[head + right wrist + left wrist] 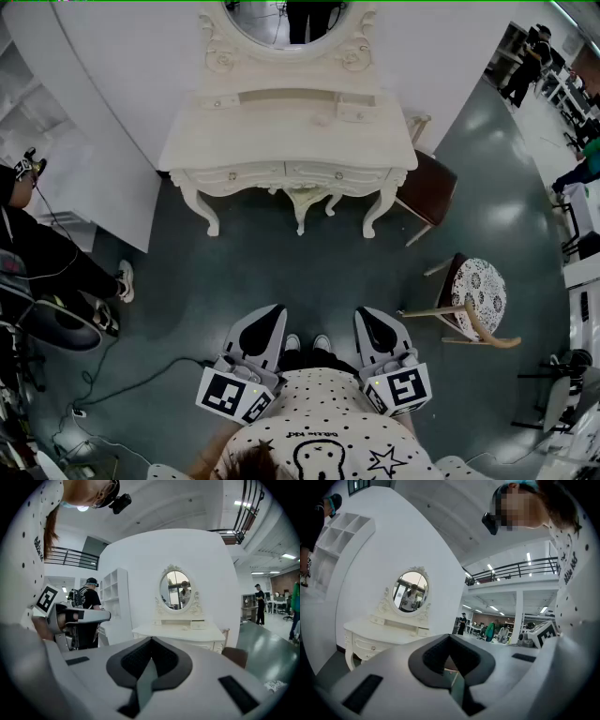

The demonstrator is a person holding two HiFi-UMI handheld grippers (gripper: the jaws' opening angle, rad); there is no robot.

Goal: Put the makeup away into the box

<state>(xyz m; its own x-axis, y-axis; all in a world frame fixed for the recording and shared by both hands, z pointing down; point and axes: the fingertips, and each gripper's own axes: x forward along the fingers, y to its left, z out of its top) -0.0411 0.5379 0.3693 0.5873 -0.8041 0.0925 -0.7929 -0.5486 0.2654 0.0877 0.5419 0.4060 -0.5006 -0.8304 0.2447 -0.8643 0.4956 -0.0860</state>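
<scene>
A white vanity table [291, 136] with an oval mirror [286, 19] stands a few steps ahead of me on the grey floor. On its top lie a long pale tray [286, 95] and small pale boxes [354, 112]; any makeup pieces are too small to make out. My left gripper [272, 313] and right gripper [367, 315] are held close to my body, far short of the table, both shut with nothing between the jaws. The left gripper [450, 639] sees the table at its left; the right gripper [151, 641] looks at the vanity table [178, 631] straight on.
A brown chair [427, 187] stands at the table's right end. A stool with a lace-patterned seat [478, 295] lies tipped at my right. A person [37, 262] sits at the left, with cables [141, 375] on the floor. A white partition wall [122, 75] curves behind the table.
</scene>
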